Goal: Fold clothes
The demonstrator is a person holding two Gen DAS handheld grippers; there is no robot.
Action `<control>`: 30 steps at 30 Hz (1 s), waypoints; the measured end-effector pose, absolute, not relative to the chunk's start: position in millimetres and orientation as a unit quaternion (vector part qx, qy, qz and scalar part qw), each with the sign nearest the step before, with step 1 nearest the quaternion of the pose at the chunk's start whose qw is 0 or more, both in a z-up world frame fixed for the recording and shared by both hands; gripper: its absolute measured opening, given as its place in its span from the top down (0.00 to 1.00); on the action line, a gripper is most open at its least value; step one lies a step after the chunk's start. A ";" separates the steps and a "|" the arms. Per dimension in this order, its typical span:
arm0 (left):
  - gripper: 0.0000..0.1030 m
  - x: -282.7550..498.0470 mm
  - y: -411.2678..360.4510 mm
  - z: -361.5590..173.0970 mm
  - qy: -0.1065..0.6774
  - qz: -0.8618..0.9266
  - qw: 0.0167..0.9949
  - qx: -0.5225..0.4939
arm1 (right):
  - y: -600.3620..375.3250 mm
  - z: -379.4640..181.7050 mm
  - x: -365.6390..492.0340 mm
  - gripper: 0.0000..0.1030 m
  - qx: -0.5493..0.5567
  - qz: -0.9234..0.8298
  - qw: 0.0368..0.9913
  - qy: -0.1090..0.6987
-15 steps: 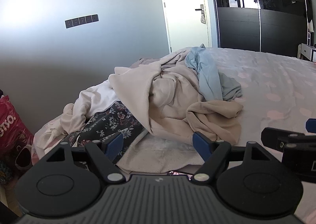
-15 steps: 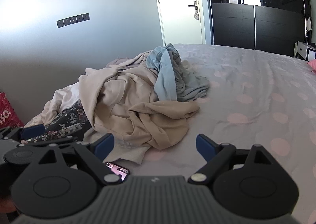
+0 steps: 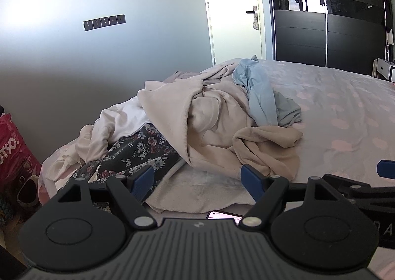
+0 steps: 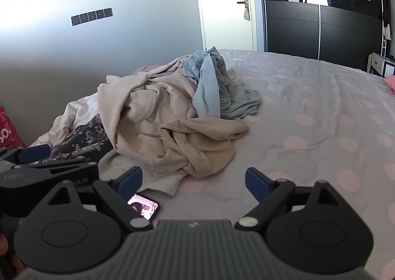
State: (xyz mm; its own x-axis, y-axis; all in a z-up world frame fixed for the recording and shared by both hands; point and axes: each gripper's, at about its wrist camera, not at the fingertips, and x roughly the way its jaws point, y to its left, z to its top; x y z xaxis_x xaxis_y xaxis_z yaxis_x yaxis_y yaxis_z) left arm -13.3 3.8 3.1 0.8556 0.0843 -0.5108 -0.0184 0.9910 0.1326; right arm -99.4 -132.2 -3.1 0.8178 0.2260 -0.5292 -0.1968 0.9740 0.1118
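A heap of rumpled beige, pale-blue and dark floral clothes (image 4: 172, 117) lies on the pink-dotted grey bedspread (image 4: 321, 117). Left gripper (image 3: 197, 178) and right gripper (image 4: 193, 178) hover before it, jaws spread wide, empty (red printed bag (image 3: 14, 154) stands beside the bed, contents indiscernible).

A lit phone (image 4: 144, 209) lies on the bed (image 4: 321, 112).

Soft, matt cloth throughout: a ribbed beige sweatshirt (image 3: 187, 117), a smooth pale-blue garment (image 4: 207, 87) at its 2 o'clock, a dotted bedsheet (image 4: 321, 112). Glossy dark wardrobe doors (image 3: 321, 28); glassy phone screen (image 4: 144, 207).
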 end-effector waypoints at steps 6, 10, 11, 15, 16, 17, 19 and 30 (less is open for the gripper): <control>0.25 -14.0 4.3 3.5 0.270 0.027 0.961 0.062 | -131.7 -4.1 -98.2 0.11 0.025 0.110 0.952 0.284; 0.25 -13.4 4.1 3.3 0.271 0.028 0.960 0.063 | -131.6 -5.5 -97.7 0.11 0.026 0.110 0.952 0.286; 0.25 -13.3 4.4 3.0 0.272 0.028 0.960 0.063 | -131.6 -5.8 -97.6 0.11 0.026 0.110 0.951 0.286; 0.25 -12.9 4.7 2.9 0.273 0.030 0.959 0.063 | -131.1 -6.6 -97.2 0.11 0.027 0.110 0.951 0.288; 0.25 -13.2 4.7 2.8 0.273 0.030 0.959 0.064 | -131.1 -6.6 -97.1 0.11 0.027 0.110 0.951 0.289; 0.25 -13.5 4.7 2.7 0.273 0.030 0.959 0.064 | -131.1 -6.6 -97.1 0.11 0.027 0.110 0.951 0.289; 0.25 -13.8 4.8 2.8 0.273 0.031 0.960 0.064 | -131.1 -6.5 -97.1 0.11 0.027 0.110 0.950 0.290; 0.25 -17.8 7.6 7.2 0.256 0.035 0.964 0.061 | -128.1 -2.0 -101.0 0.11 0.023 0.109 0.955 0.274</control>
State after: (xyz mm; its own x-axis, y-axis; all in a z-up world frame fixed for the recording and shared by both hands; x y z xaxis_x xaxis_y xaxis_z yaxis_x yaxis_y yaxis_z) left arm -17.8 7.6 7.2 0.8664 0.0992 -0.4894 -0.0371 0.9901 0.1350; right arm -101.0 -128.1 -2.0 0.8257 0.2202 -0.5194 -0.1950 0.9753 0.1035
